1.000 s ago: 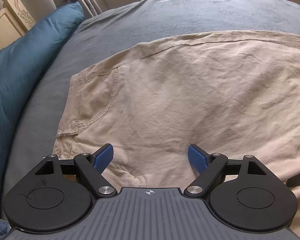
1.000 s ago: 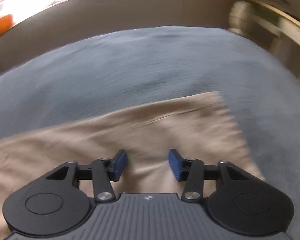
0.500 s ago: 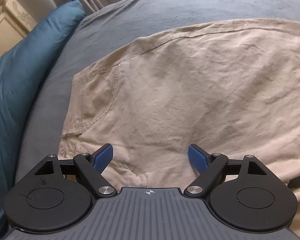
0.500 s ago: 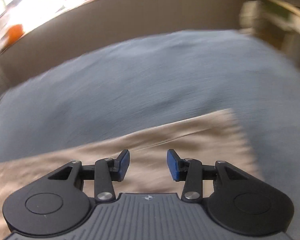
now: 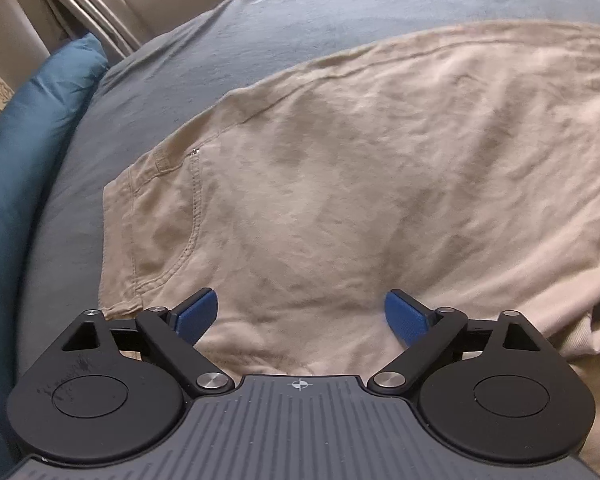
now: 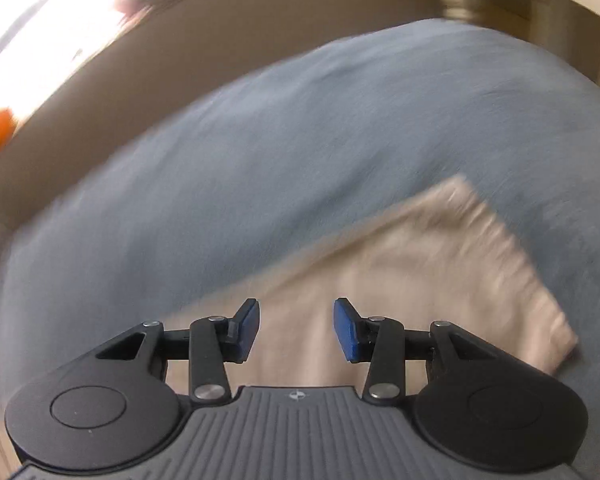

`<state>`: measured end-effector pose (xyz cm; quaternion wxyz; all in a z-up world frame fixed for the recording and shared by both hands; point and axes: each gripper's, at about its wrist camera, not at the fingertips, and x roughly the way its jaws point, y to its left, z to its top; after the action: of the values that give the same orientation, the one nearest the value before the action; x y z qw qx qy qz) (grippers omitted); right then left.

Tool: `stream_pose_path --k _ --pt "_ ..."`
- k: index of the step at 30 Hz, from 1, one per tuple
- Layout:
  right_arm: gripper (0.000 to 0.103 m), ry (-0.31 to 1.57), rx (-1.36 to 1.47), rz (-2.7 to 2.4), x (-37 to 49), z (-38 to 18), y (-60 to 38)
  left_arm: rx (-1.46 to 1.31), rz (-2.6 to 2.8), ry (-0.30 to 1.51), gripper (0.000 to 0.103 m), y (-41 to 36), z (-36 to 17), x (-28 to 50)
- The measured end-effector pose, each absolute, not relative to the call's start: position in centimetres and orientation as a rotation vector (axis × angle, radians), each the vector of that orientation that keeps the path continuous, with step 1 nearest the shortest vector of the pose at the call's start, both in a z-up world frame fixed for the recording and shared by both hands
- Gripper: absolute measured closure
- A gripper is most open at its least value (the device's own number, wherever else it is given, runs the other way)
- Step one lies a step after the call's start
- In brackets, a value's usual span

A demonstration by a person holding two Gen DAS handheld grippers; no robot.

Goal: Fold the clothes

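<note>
- Since the earlier frames, the left claw [image 5: 300, 316] has just been widening its jaws; the pillow [image 5: 32, 152] is now sitting further left in its view and the waistband corner of the trousers [image 5: 360, 184] has slid toward the middle.
- Left claw is now standing spread wide, blue pads [image 5: 198, 314] well apart, nothing pinched; trouser cloth is lying below and between them, and I cannot tell whether the pads are touching it.
- Trousers, beige, are lying flat on the grey-blue bed cover [image 5: 340, 12], waistband toward the left, a curved stitched pocket seam showing near the left edge.
- A teal pillow is lying at the left of the bed, apart from the trousers.
- Curtain folds [image 5: 92, 12] are hanging at the far left, beyond the bed.
- In the right wrist view, the picture is blurring; since the earlier frames the trouser hem corner [image 6: 460, 264] has shifted to the right of the view.
- Right claw [image 6: 296, 330] is standing part-spread, a clear gap between its pads, gripping nothing.
- Trouser leg end is lying under and beyond the right claw on the bed cover [image 6: 300, 152], its square hem pointing to the right.
- A bright window [image 6: 52, 28] is showing at the far left.
</note>
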<state>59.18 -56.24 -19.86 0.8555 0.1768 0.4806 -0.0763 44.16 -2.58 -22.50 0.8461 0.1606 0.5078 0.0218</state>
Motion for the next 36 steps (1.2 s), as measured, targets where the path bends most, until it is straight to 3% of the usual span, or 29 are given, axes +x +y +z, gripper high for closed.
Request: stream_pose_path --k 4,9,15,21,25,29,32,36 --pt "0.06 1.074 0.171 -0.177 53.9 -22.6 -55.6 0.251 0.037 1.021 0.009 -1.3 -22.7 43.5" --pt "0.057 0.993 0.261 -0.434 44.7 -22.4 -59.7 0.185 0.023 0.957 0.009 -0.4 -22.8 42.5" --pt "0.057 0.89 0.333 -0.467 33.8 -17.7 -57.9 0.211 -0.028 0.807 0.011 -1.0 -20.6 40.4" --pt "0.056 0.866 0.56 -0.271 26.4 -13.7 -48.4 0.203 -0.191 0.69 0.01 -2.4 -15.4 33.1" --pt "0.056 0.907 0.657 -0.072 24.3 -13.3 -39.3 0.183 -0.295 0.75 0.008 -1.7 -15.6 26.4" --pt "0.057 0.966 0.684 0.057 25.4 -15.7 -31.4 0.182 -0.224 0.857 0.009 0.5 -19.0 22.7" --pt "0.057 1.022 0.619 0.079 27.1 -18.0 -27.3 0.151 -0.16 0.946 0.016 2.4 -21.5 22.2" --pt "0.057 1.112 0.392 0.094 26.4 -19.7 -22.5 0.081 -0.128 0.984 0.014 4.3 -23.0 22.1"
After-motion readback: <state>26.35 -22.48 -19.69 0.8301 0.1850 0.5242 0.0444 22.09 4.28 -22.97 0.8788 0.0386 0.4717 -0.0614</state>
